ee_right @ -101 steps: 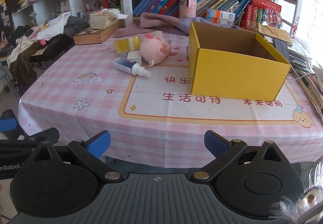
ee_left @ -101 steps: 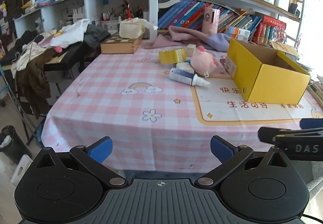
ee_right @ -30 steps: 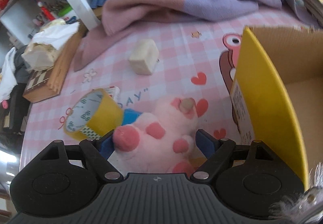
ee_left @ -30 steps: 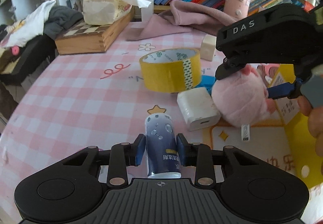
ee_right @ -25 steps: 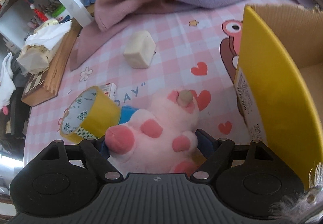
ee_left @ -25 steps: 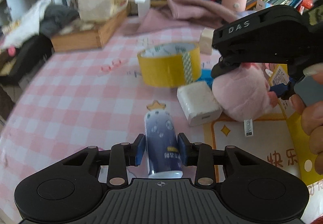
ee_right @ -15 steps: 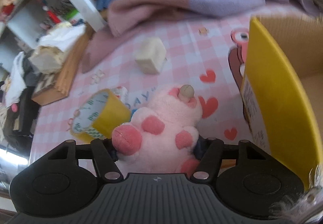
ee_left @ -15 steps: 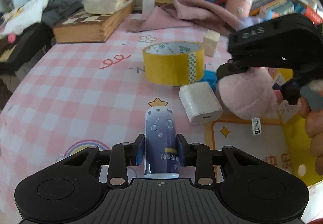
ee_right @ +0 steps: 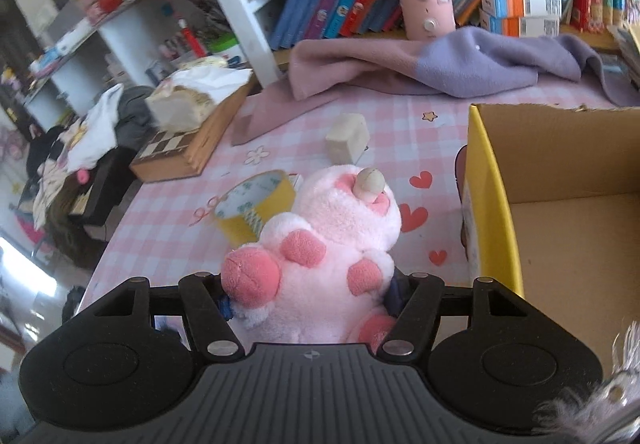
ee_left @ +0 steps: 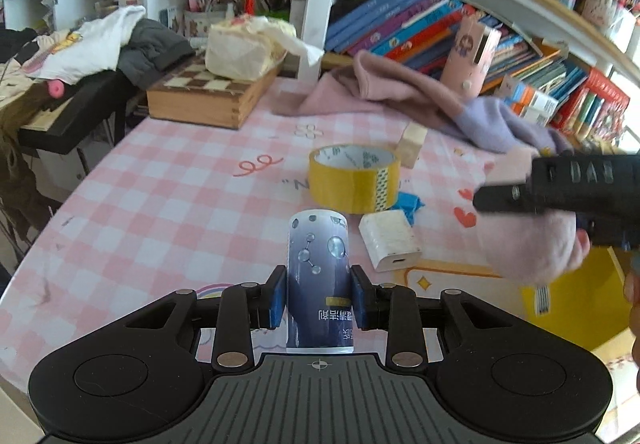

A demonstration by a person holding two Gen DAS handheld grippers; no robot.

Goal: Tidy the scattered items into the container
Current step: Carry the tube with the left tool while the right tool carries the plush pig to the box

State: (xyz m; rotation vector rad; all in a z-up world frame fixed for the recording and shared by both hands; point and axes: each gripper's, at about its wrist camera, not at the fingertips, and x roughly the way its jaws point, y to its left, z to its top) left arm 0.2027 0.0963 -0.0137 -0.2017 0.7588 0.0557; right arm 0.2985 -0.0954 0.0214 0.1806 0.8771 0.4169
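The left gripper (ee_left: 318, 294) had its jaws pinching a dark blue bottle (ee_left: 318, 276) at mid-body, lifted above the pink checked worktop (ee_left: 160, 211). The bottle looked rigid, smooth and probably slippery, so a grip across its middle seemed right. The right gripper (ee_right: 308, 294) had its jaws pressed into a pink plush toy (ee_right: 324, 248), held beside the yellow box (ee_right: 492, 203). The toy looked light and soft, and its squashy body suited a deep central grip.

Left gripper (ee_left: 319, 298) and right gripper (ee_right: 310, 298), jaws clamped tight around loads, raised.
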